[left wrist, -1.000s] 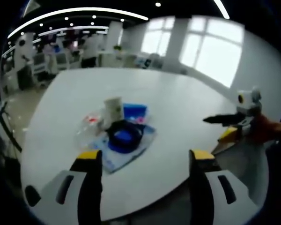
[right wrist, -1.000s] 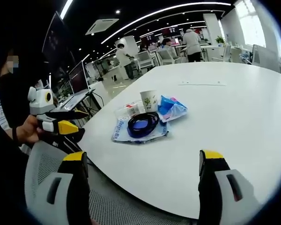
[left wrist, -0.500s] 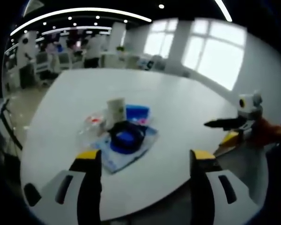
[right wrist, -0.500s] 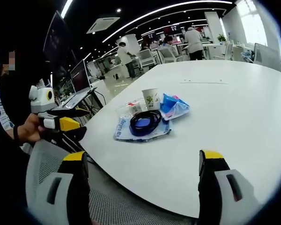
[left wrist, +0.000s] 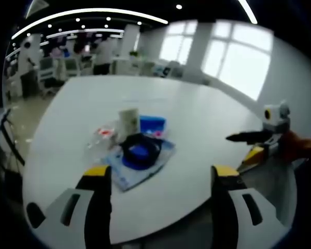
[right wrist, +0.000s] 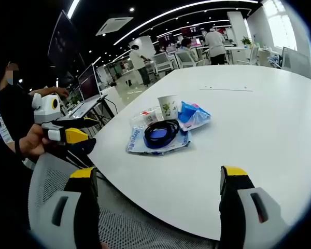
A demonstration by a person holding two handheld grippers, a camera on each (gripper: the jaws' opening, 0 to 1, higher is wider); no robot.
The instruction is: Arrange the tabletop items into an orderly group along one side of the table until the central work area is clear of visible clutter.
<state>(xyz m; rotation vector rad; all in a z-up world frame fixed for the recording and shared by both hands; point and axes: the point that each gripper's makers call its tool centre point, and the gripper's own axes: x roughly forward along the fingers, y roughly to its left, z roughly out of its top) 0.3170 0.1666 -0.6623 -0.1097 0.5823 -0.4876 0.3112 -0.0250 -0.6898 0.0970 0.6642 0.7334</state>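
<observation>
**On the white table: a light, soft cluster awaiting two spread grippers**

We read the right gripper view left to right: left gripper (right wrist: pixel 75 136), apparently parted; clear plastic packet (right wrist: pixel 143 118); black cable coil (right wrist: pixel 160 133) on a blue-printed bag (right wrist: pixel 137 145); paper cup (right wrist: pixel 168 108); blue pouch (right wrist: pixel 193 116). Our right gripper (right wrist: pixel 159 187) stands spread, empty. We judge everything light; films slippery, taken by edges; cup crushable, gripped low.

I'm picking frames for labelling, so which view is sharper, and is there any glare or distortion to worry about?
The right gripper view is sharper: the paper cup and black cable coil have crisp edges. The left gripper view is soft and hazy, its windows blown out white. Both bend the white table edge with fisheye distortion.
</observation>
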